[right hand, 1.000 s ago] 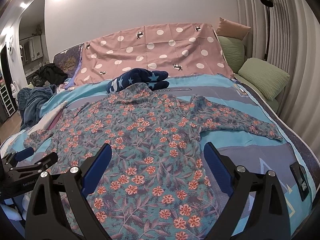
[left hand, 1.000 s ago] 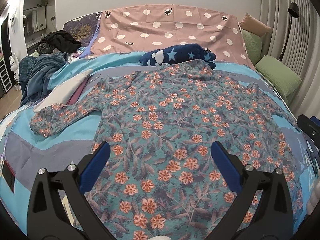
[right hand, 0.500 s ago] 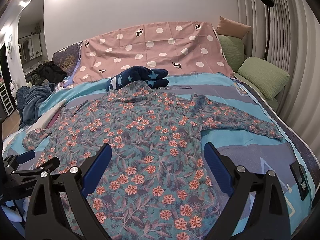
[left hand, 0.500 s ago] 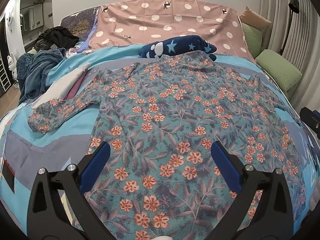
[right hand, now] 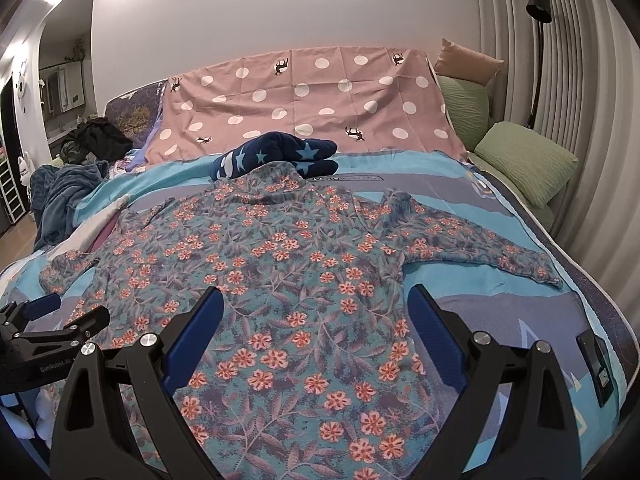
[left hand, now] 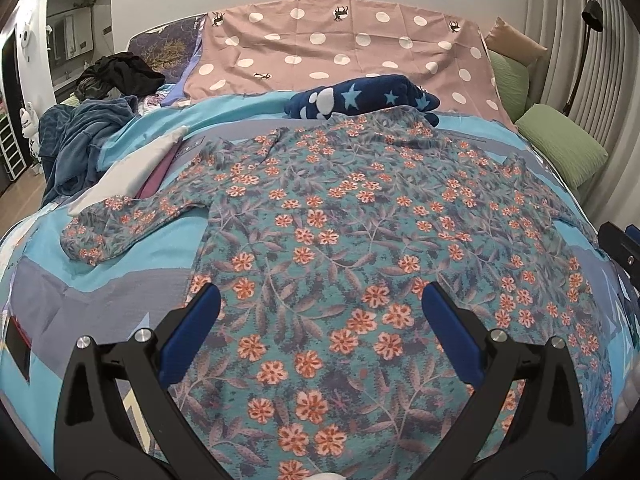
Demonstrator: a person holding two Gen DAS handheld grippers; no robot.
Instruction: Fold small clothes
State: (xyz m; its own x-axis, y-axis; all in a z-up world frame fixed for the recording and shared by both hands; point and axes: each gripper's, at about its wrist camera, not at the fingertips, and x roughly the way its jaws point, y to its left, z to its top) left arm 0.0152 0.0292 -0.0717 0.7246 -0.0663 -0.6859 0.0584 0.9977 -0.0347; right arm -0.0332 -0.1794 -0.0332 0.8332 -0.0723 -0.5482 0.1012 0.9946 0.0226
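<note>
A long-sleeved floral top [left hand: 352, 216] of soft knit-looking cloth, teal with grey leaves and orange-pink blossoms, lies spread flat across the bed [left hand: 120, 272], its hem toward the cameras and its high collar at the far end. Both sleeves are stretched out sideways: one [left hand: 120, 228] tapers to a rounded cuff on the left, the other [right hand: 472, 244] runs to the right edge of the bedspread, slightly rumpled near the shoulder. The bedspread is smooth, in blocks of bright blue and grey-violet. Just beyond the collar, touching it, sits a plush navy bundle [right hand: 276, 152] with pale stars. Behind that a dusty-pink cloth [right hand: 304, 100] with white dots drapes over the headboard, creased in a grid of fold lines. Two ribbed green pillows [right hand: 524, 160] and a tan one are stacked at the right, and a heap of dark blue fleece [left hand: 76, 140] slumps at the left. The left tool [left hand: 320, 304] hovers above the lower body of the top, its blue-padded fingers spread wide and gripping nothing. The right tool [right hand: 316, 308] hangs likewise over the hem area, fingers wide apart and empty.
</note>
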